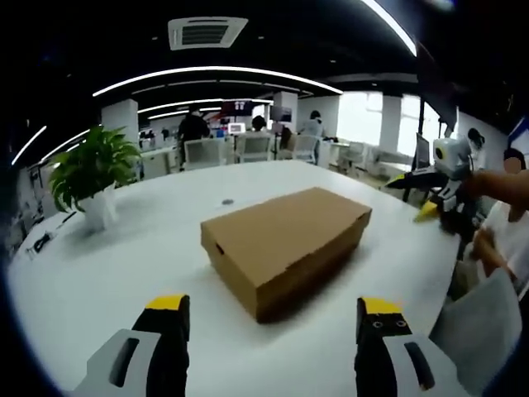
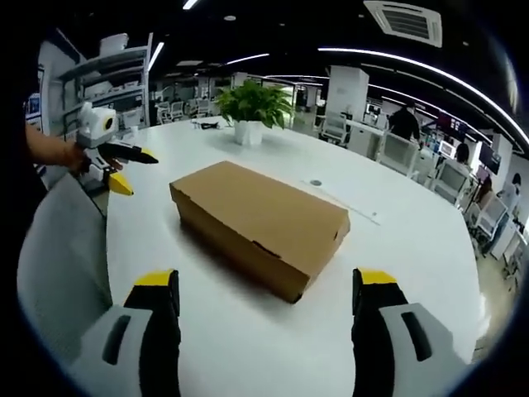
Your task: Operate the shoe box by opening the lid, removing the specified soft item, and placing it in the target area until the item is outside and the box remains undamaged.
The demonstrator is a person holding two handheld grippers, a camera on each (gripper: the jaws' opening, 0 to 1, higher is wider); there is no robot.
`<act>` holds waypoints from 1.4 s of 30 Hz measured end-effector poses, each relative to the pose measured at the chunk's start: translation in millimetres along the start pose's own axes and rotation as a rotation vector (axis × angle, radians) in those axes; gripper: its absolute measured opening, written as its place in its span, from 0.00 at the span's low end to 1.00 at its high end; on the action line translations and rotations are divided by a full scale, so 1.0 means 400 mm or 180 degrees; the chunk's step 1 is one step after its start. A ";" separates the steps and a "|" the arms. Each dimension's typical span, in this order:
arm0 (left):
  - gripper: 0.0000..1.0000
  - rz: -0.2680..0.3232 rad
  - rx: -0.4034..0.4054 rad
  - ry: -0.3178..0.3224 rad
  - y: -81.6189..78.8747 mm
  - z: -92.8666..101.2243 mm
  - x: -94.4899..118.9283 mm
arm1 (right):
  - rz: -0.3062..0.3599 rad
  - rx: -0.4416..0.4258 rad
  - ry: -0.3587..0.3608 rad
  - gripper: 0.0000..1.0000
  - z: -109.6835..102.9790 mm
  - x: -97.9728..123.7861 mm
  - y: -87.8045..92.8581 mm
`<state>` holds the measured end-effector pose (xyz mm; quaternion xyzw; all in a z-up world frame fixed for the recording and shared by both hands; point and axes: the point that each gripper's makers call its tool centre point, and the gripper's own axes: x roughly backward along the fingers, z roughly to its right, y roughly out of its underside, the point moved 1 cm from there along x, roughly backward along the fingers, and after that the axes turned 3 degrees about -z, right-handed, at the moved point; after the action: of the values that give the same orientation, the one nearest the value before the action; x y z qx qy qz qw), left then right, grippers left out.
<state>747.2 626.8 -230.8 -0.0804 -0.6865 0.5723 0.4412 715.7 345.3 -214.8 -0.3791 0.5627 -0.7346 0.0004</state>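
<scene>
We see the shoe box [image 1: 285, 248], lid on, lying on the white table [image 1: 107, 265] ahead of our 2 tongs; left gripper [image 1: 275, 318] and right gripper [image 2: 266, 289] gape wide, clear of it

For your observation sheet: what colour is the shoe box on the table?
Plain brown cardboard; the shoe box shows best in the right gripper view.

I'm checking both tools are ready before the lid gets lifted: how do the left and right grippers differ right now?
The left gripper faces one long side of the closed shoe box; the right gripper faces the opposite side. In the right gripper view the plant lies beyond the box; in the left gripper view, off to the side. Both are open, short of the box, holding nothing.
</scene>
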 end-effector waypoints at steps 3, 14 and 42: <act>0.81 0.0003 0.0003 0.0018 0.002 -0.002 -0.018 | -0.0010 0.0022 -0.0018 0.74 0.016 -0.017 0.004; 0.72 -0.0090 0.0046 -0.0040 0.018 0.003 -0.072 | -0.0064 -0.0051 -0.0070 0.58 0.052 -0.077 0.026; 0.55 -0.0228 0.0154 -0.0234 0.025 -0.011 -0.178 | -0.0336 0.0091 -0.0106 0.36 0.094 -0.168 0.068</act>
<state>788.9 589.3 -276.1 -0.0240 -0.6906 0.5752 0.4378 772.8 332.9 -271.7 -0.4204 0.5312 -0.7352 -0.0236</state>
